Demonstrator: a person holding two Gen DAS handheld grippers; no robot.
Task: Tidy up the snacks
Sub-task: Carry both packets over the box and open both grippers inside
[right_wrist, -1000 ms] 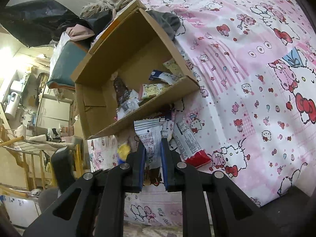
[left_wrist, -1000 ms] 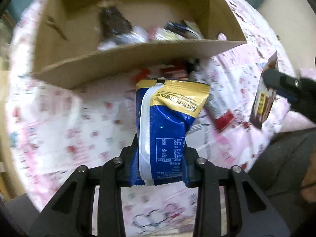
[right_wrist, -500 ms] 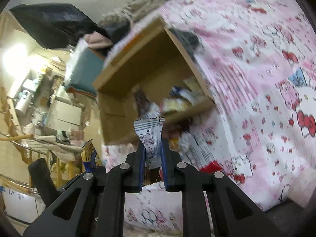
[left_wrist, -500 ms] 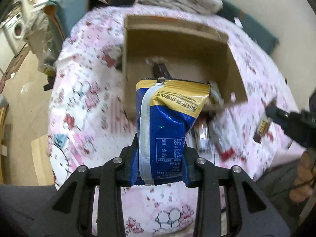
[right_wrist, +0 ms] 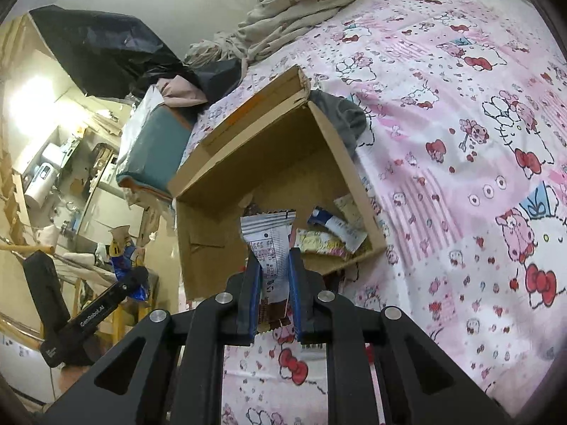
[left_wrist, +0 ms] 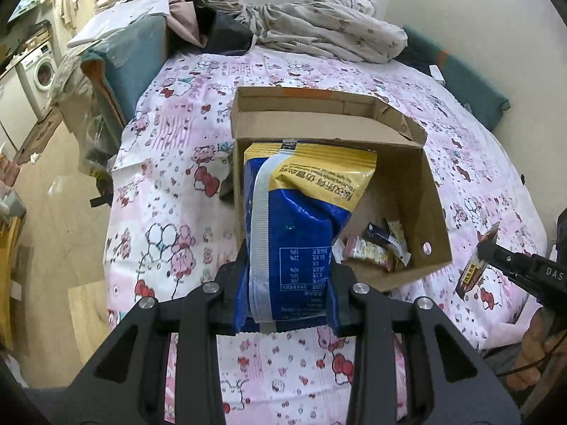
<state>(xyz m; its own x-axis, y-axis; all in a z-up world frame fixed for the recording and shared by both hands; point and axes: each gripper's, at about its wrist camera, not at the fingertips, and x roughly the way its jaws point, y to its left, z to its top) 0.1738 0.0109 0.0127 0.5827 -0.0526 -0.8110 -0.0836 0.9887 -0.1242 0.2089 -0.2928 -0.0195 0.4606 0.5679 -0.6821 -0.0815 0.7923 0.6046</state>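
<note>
My left gripper is shut on a blue and yellow snack bag, held upright above the near side of an open cardboard box on the bed. Small snack packets lie in the box's near right corner. My right gripper is shut on a thin grey and brown snack bar packet, held in front of the same box. The right gripper and its bar also show at the right edge of the left wrist view. The left gripper shows low left in the right wrist view.
The box stands on a pink cartoon-print bedspread. Crumpled bedding and clothes are piled at the head of the bed. A teal cushion lies far right. A floor with a washing machine is to the left. A grey cloth lies beside the box.
Both grippers have risen and pulled back from the box, each still holding its packet. The box now sits lower and farther away, with its whole opening in view.
</note>
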